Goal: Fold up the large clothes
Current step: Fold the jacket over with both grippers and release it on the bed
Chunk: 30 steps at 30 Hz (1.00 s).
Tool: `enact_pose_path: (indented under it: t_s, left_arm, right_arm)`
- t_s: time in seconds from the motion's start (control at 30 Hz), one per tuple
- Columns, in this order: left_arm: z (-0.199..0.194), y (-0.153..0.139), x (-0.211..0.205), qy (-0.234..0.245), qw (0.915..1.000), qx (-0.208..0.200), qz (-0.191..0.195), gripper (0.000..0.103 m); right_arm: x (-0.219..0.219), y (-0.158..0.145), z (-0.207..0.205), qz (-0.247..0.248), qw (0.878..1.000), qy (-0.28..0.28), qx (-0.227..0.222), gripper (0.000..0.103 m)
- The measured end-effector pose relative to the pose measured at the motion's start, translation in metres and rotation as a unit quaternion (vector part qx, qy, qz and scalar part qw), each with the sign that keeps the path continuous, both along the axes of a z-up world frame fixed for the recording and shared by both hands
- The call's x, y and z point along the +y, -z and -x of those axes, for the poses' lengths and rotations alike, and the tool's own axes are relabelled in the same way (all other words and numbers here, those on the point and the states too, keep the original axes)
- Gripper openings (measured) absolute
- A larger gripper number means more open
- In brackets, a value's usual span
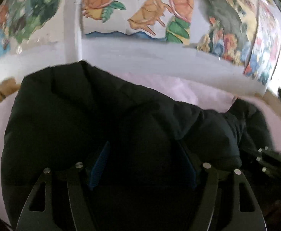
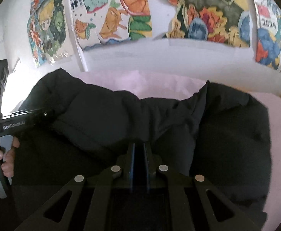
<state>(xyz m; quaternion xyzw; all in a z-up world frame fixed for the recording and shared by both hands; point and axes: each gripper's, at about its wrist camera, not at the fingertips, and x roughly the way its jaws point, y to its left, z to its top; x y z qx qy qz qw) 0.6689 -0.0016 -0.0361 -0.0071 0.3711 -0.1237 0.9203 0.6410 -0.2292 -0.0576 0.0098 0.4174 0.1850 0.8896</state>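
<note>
**Puffy jacket half-gathered on the bed, only 1 gripper near a hold**

The black padded jacket (image 2: 132,115) lies bunched across the pink bedsheet (image 2: 152,82), filling the near and middle of both views, its far edge humped up in front of the white wall hung with painted pictures (image 2: 121,13).

The largest risk is the jacket's own bulk: thick, slippery padding will likely spring open again or slide off whatever fold is made. Next, an uneven pull, since only 1 side looks ready to take the load, and the cloth could skew or drag the sheet with it.

The left gripper (image 1: 142,165) has its blue pads spread wide, dark fabric lying between them but not pinched. The right gripper (image 2: 139,165) has its pads drawn to a narrow gap; whether cloth sits in that gap cannot be told, as all is dark there. If it is empty, a lift brings nothing up.

The right wrist view alone shows the left hand (image 2: 5,157) round its tool's handle at the left edge, and the jacket's raised right-hand fold. The left wrist view alone shows a tan object (image 1: 3,90) at the far left.
</note>
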Motion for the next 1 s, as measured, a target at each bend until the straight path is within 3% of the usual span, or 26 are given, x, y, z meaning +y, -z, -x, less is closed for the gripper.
enact_pose_path:
  t_s: [0.23,0.47,0.53,0.6,0.67,0.7,0.93,1.0]
  left_arm:
    - [-0.012,0.039,-0.006,-0.011,0.9993,-0.026,-0.026,0.068]
    - [0.011,0.017,0.003,-0.006,0.9993,-0.038,0.006,0.070]
    - [0.024,0.005,0.008,-0.012,0.9992,-0.035,0.015,0.077]
    - [0.038,-0.003,0.010,-0.018,0.9991,-0.035,0.015,0.084]
    - [0.051,-0.010,0.011,-0.027,0.9991,-0.031,0.010,0.085]
    - [0.058,-0.013,0.012,-0.029,0.9991,-0.028,0.010,0.085]
    - [0.110,-0.049,0.016,-0.032,0.9988,-0.011,0.036,0.099]
    - [0.125,-0.066,0.015,-0.031,0.9988,-0.021,0.031,0.101]
  right_arm:
    - [0.005,0.040,-0.022,0.000,1.000,0.008,0.013,0.006]
    - [-0.006,0.024,-0.007,-0.032,0.999,0.012,0.002,0.009]
    - [-0.012,0.011,0.002,-0.041,0.999,0.019,0.001,0.015]
    - [-0.016,-0.002,0.014,-0.049,0.999,0.022,-0.008,0.040]
    - [-0.014,-0.012,0.025,-0.043,0.999,0.025,-0.015,0.060]
    - [-0.013,-0.018,0.031,-0.039,0.999,0.023,-0.018,0.064]
    - [-0.009,-0.055,0.083,-0.009,0.999,0.033,-0.009,0.071]
    - [-0.011,-0.075,0.106,-0.002,0.999,0.034,-0.016,0.078]
